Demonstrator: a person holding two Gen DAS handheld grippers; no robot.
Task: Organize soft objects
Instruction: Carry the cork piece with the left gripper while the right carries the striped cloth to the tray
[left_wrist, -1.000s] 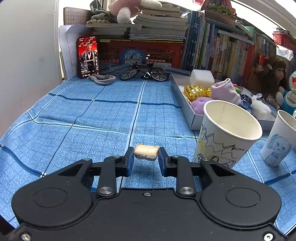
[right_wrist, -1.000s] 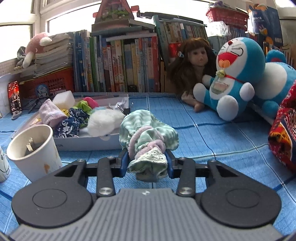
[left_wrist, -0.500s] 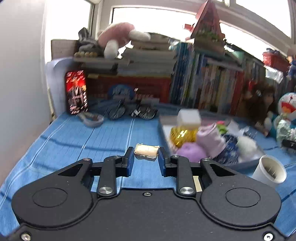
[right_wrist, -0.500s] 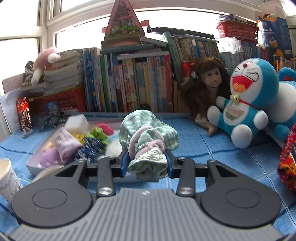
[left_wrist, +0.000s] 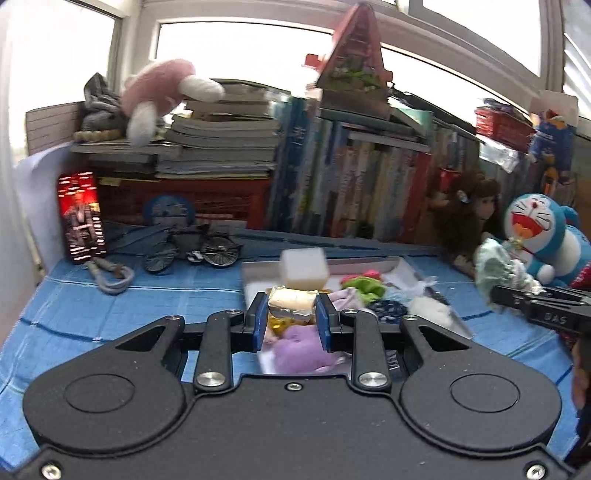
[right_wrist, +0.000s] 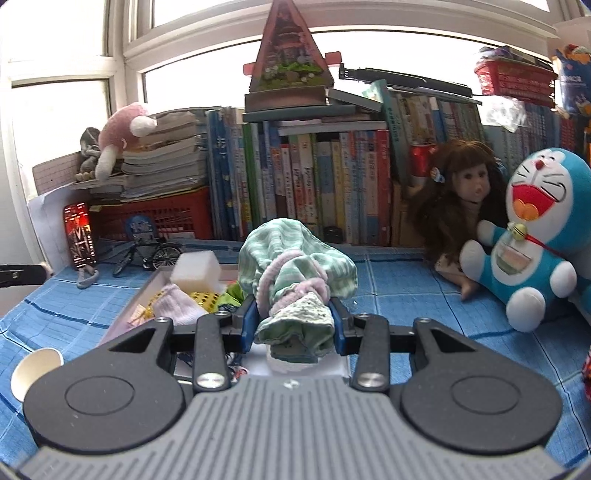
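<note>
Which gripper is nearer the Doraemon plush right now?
Right. The right gripper, shut on the striped cloth, sits just beside the Doraemon plush; the left gripper hangs over the tray, farther away.

A blue checked cloth covers the table. On it lie a white tray of soft things, a paper cup, a toy bicycle, a doll and a blue plush cat.
</note>
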